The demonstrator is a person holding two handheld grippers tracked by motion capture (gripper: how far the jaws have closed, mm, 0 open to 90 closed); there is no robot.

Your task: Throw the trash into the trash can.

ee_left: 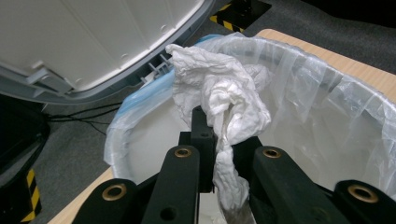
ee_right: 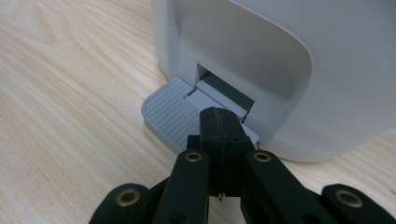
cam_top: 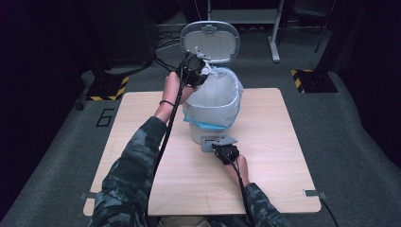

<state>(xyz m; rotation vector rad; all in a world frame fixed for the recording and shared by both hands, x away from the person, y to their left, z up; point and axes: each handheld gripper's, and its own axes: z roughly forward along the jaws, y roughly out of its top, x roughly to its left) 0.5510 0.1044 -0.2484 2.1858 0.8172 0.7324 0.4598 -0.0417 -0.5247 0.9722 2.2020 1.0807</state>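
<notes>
Over the bin mouth: crumpled tissue (ee_left: 219, 93) is held pinched in the left hand-held gripper (cam_top: 195, 70).
Pedal (ee_right: 175, 112): pressed by the right hand-held gripper (ee_right: 219, 123), jaws closed on nothing.
Done: lid (cam_top: 210, 41) raised on the bin (cam_top: 215, 101).
Left: tissue to be dropped inside.
Counter (cam_top: 274, 156): bin stood on it.

One legible mark: a large dark numeral "6" (cam_top: 105, 117) stands on the grey floor (cam_top: 61, 142), left of centre in the high view, just off the left edge of my table (cam_top: 265, 156). Yellow-and-black hazard stripes mark two floor plates, one at upper left (cam_top: 109, 88) and one at upper right (cam_top: 312, 80). I read no other text, label or brand.
</notes>
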